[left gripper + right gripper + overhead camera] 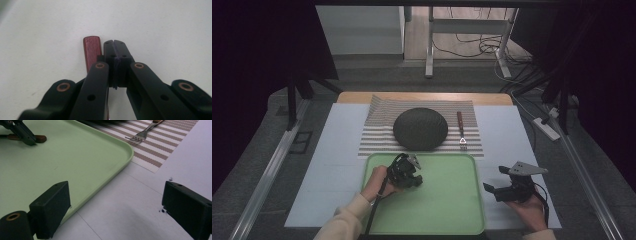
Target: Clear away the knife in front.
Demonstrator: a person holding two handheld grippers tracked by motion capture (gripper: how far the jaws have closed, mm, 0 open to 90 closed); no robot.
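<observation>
1. Here's the left gripper [412, 177], down low over the green tray [447, 200], jaws clenched tight pad to pad.
2. From the left gripper view, the wooden-handled utensil [92, 50] lies just beside those shut jaws, at their left, not between them. Nothing looks caught. What kind of utensil it is, I cannot tell; its working end is hidden.
3. The right gripper view agrees: the utensil lies flat on the tray's far left part, its handle end poking out past the left gripper's tip.
4. To do this pickup well, I'd judge the jaws should part again, shift sideways until the handle sits squarely between the pads, then close across its narrow sides. Keep the tips low, nearly brushing the tray, since the handle lies flat.
5. Pose: the left hand [377, 182] reaches in from the tray's near left, with the gripper angled forward and down.
6. The right gripper [494, 179] sits low over the white table, just right of the tray, jaws spread wide and holding nothing. The right hand [527, 210] is under it.
7. Beyond the tray, a fork [460, 131] rests on the striped mat [382, 140].
</observation>
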